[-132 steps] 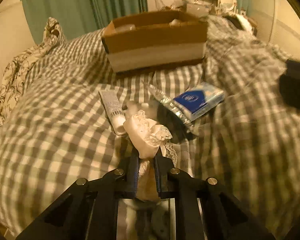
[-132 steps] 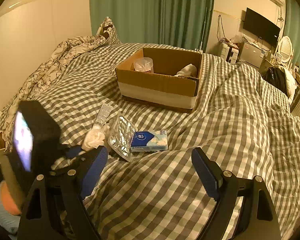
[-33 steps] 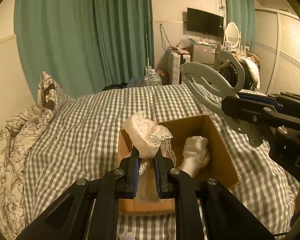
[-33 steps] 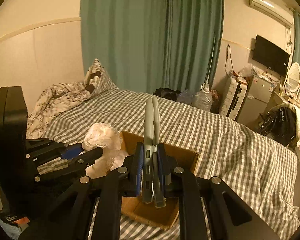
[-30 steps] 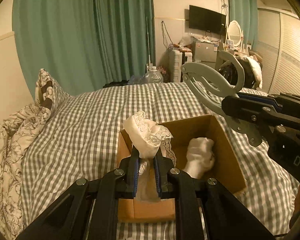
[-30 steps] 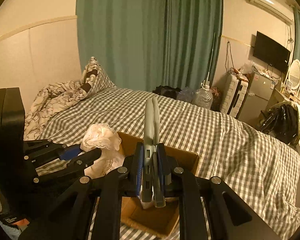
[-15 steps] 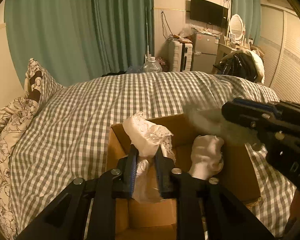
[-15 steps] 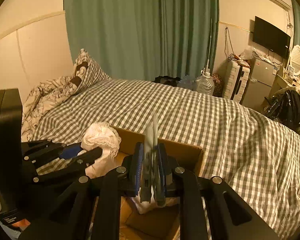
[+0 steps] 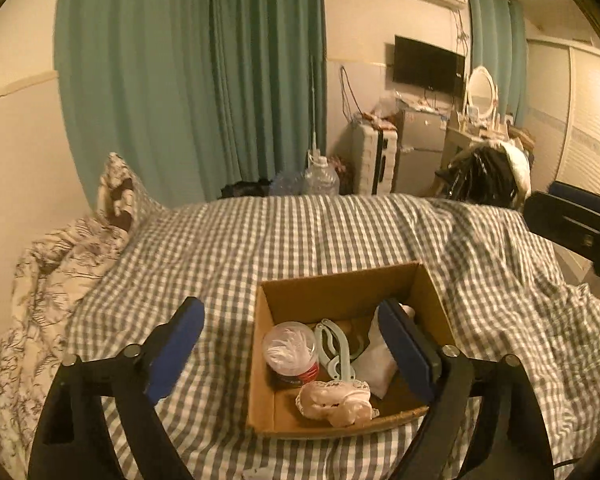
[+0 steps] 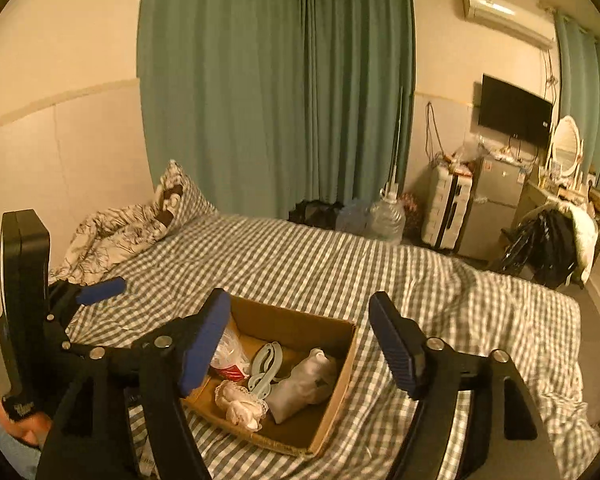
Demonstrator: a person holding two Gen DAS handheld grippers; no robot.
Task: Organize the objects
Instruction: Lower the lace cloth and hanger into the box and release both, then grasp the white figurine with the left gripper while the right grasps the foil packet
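Both grippers hang empty over the cardboard box (image 9: 340,288) on the bed: left gripper (image 9: 296,344) and right gripper (image 10: 300,344) spread wide. Lace cloth (image 9: 336,398) and grey clip (image 9: 334,350) lie inside, clip's long axis running away from the fingers. Remaining items are out of view.

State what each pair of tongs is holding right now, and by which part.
Nothing is held. The left tongs and right tongs are both open and empty; the lace cloth and grey clip lie in the cardboard box.

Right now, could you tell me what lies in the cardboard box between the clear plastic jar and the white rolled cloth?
The pale green plastic clip lies between the jar and the cloth, clearest in the left wrist view.
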